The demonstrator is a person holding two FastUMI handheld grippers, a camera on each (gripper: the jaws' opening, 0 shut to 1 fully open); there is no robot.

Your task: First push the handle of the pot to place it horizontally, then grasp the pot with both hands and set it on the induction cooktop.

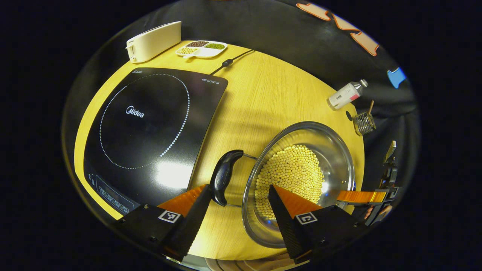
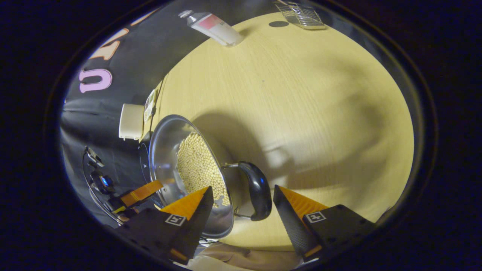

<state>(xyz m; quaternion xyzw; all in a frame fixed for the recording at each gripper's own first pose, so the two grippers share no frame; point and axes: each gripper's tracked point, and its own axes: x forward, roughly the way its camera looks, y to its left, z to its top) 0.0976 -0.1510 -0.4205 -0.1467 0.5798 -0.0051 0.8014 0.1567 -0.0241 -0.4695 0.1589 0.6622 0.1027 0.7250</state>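
Note:
A steel pot (image 1: 331,150) holding small pale yellow beans stands on the wooden table (image 1: 263,98), to the right of the black induction cooktop (image 1: 150,124). In the left gripper view, one black side handle (image 1: 224,177) lies between the fingers of my open left gripper (image 1: 238,188), close to its left finger. In the right gripper view, the pot (image 2: 165,158) shows its other black handle (image 2: 259,192) inside my open right gripper (image 2: 243,189). Each gripper also appears across the pot in the other's view: the right gripper (image 1: 361,197) and the left gripper (image 2: 139,194).
A white appliance (image 1: 154,41), a divided dish of beans (image 1: 203,49) and a black cable (image 1: 229,62) lie behind the cooktop. A bottle (image 1: 346,96) and a wire basket (image 1: 364,123) sit at the table's far right edge. The table's front edge is just below both grippers.

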